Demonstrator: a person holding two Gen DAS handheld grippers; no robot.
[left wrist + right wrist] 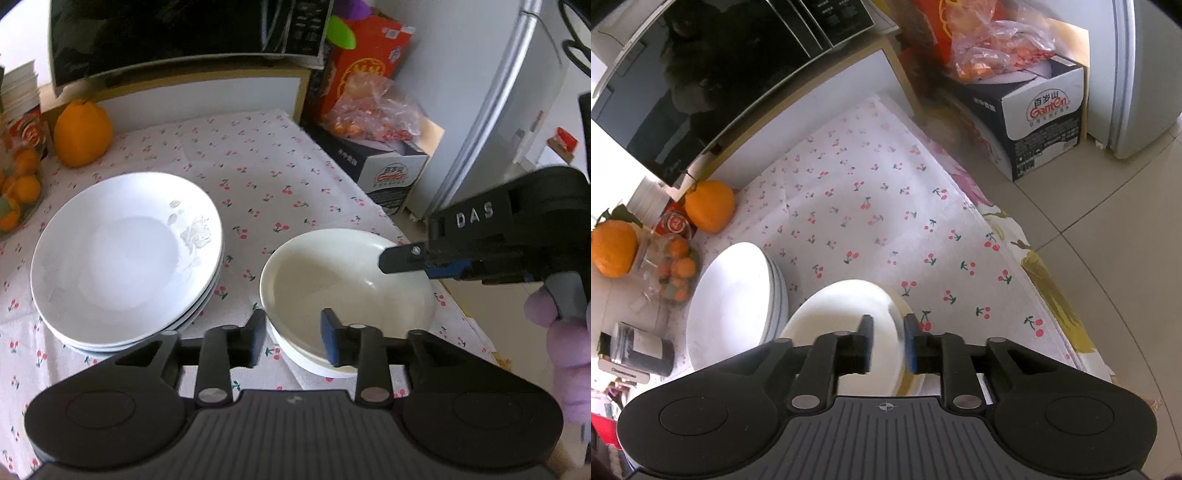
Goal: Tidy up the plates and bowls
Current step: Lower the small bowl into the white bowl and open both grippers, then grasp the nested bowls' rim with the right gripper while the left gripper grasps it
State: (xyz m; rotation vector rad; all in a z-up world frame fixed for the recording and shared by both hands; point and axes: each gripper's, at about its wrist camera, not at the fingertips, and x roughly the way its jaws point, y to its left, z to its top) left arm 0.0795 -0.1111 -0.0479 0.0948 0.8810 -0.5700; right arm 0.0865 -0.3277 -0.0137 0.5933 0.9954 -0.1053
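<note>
Item one: a stack of glossy white ceramic plates (125, 258), shallow and round, the top one bearing a faint grey rose print; left of centre in the left wrist view, resting on the white cherry-print tablecloth (258, 173).

Item two: a smooth cream-white ceramic bowl (343, 280), deep and round, seated on what looks like a second white bowl beneath it (only its lower rim shows); just right of the plates, near but apart from them. In the right wrist view the bowl (842, 314) sits low in the centre, blurred at its right edge.

Item three: the left gripper (293, 338), black plastic with blue pads, at the bottom centre. Its jaws stand wide apart and straddle the bowl's near rim, one finger outside the wall, the other inside; released, not pinching.

Item four: the right gripper (888, 345), same make, held in a purple-gloved hand (565, 350) at the right edge of the left wrist view. It reaches in level from the right. Its jaws straddle the bowl's far rim with a narrow gap on each side; whether they pinch cannot be told.

Item five: a large, pebbled orange citrus fruit (83, 134), upper left, beneath a black glass-fronted microwave (184, 33).
</note>
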